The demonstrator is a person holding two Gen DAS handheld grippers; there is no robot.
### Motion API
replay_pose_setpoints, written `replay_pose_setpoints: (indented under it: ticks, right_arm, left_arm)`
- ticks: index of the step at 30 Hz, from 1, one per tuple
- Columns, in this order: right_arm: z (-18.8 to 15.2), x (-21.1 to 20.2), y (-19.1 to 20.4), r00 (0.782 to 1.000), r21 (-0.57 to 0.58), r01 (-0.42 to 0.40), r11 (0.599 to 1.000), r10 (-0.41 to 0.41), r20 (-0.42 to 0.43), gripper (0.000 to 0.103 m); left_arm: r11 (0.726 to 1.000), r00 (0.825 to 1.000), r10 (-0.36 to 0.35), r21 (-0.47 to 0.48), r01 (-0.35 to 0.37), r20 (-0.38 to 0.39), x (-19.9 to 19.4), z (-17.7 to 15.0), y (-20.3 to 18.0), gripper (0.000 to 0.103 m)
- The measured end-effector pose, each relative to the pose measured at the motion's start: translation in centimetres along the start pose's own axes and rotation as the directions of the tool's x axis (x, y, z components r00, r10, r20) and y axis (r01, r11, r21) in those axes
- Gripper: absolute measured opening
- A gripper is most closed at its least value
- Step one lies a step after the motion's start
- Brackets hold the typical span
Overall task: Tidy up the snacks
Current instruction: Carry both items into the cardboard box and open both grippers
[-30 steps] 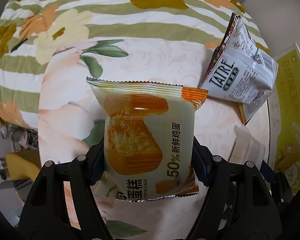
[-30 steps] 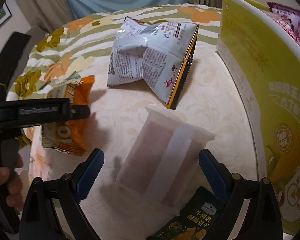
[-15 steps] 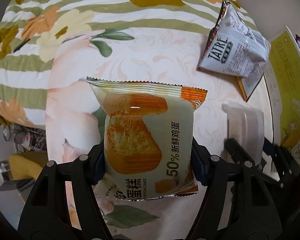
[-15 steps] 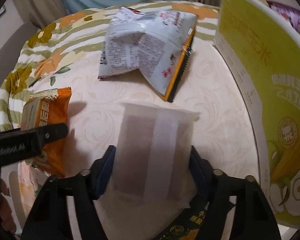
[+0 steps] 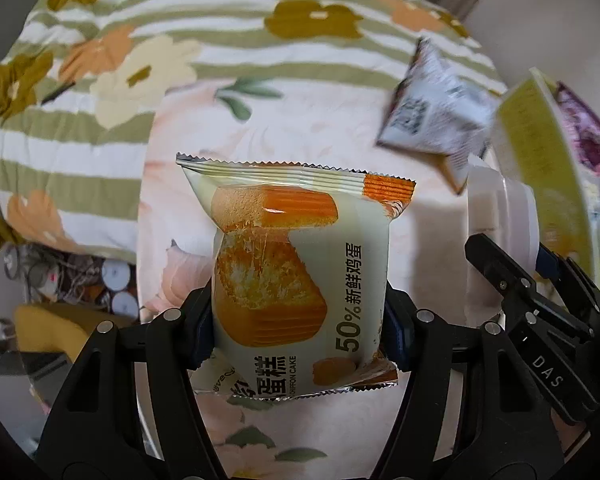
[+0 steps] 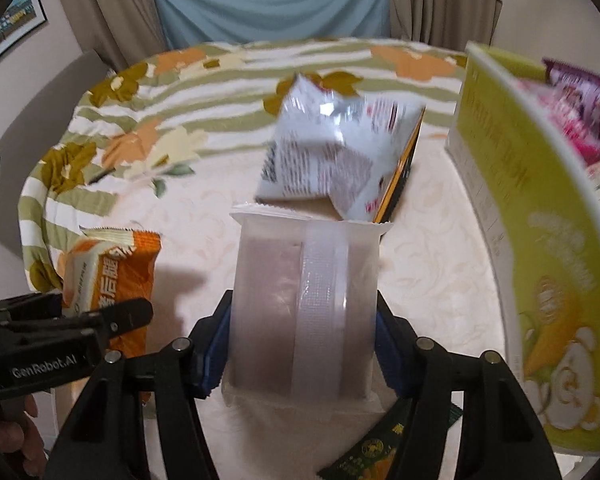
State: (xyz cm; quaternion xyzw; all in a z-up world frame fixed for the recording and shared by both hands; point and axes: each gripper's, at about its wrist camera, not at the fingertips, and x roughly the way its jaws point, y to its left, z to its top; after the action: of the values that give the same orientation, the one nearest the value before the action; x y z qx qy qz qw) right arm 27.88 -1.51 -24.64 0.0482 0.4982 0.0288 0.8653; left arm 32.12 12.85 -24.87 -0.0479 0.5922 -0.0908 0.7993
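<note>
The left gripper point(image 5: 298, 336), jaws just closing further, clamps a cake packet point(image 5: 296, 272) above the floral cloth point(image 5: 172, 64). The right gripper point(image 6: 300, 340), likewise closing, clamps a frosted white packet point(image 6: 304, 300); a silver bag point(image 6: 340, 160) lies at twelve o'clock, a yellow-green box point(image 6: 540, 208) at three.

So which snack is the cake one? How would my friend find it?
Look at the flowery striped tablecloth, then at the left gripper above it. Squeezed between its black fingers is the chiffon cake packet. It is pale green with an orange corner and a picture of golden cake, unlike the crumpled white bag behind it.
</note>
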Motion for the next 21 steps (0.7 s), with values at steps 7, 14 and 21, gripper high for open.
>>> replay_pose_setpoints:
  ticks: [7,14,21]
  right_arm:
    - [1.1,-6.9,-0.5,0.993,0.015,-0.023,1.0,0.021,0.118,0.058]
    - [1.6,-13.7,-4.4,0.978,0.073,-0.026,0.997,0.01,0.21,0.058]
    - [0.7,-18.2,-12.1,0.966,0.125,-0.005,0.992,-0.028,0.256,0.058]
  left_arm:
    - [0.993,0.991,-0.095,0.074,0.088,0.098,-5.8,1.0,-3.4,0.062]
    - [0.971,0.968,-0.187,0.179,0.157,0.168,-10.3,2.0,-10.4,0.063]
    - [0.957,0.946,-0.241,0.215,0.194,0.217,-12.0,1.3,-19.5,0.063]
